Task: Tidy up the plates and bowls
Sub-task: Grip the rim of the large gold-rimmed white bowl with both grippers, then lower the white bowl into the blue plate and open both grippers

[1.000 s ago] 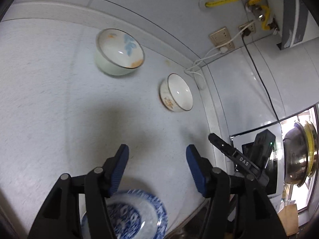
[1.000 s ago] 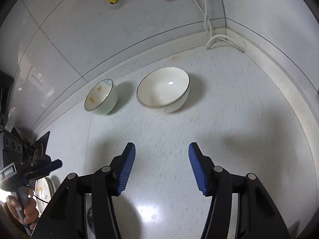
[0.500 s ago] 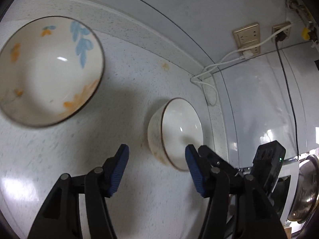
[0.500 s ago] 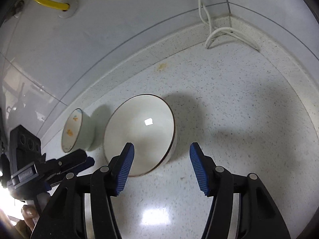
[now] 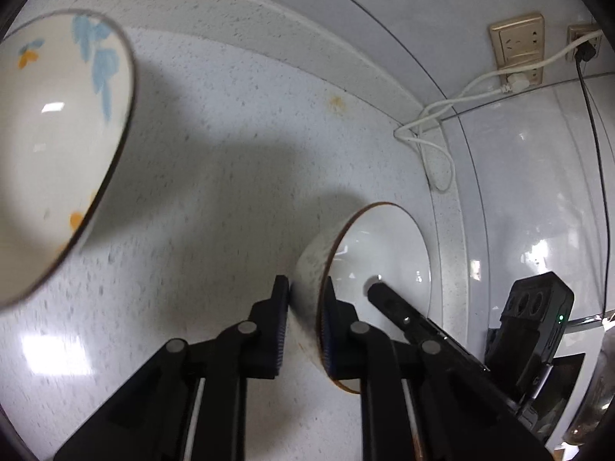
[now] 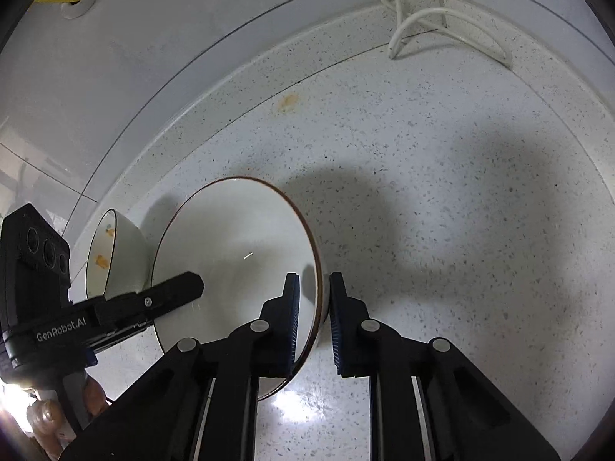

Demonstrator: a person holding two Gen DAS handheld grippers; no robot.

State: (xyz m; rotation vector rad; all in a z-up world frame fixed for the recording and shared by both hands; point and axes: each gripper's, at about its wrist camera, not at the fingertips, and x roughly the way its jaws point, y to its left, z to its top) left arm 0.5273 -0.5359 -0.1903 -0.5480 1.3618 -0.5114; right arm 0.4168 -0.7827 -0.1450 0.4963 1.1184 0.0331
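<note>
Two grippers pinch one white bowl (image 6: 238,253) by its rim.
Left gripper (image 5: 303,319) and right gripper (image 6: 313,307) have just closed on opposite sides, likely to lift it level; the flower bowl (image 5: 50,146) sits on the counter (image 6: 442,230), off left.

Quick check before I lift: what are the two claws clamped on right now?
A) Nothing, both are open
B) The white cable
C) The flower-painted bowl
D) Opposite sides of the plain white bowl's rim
D: the left claw and right claw each pinch the plain white bowl at its rim; the flower-painted bowl stands free beside it.
</note>
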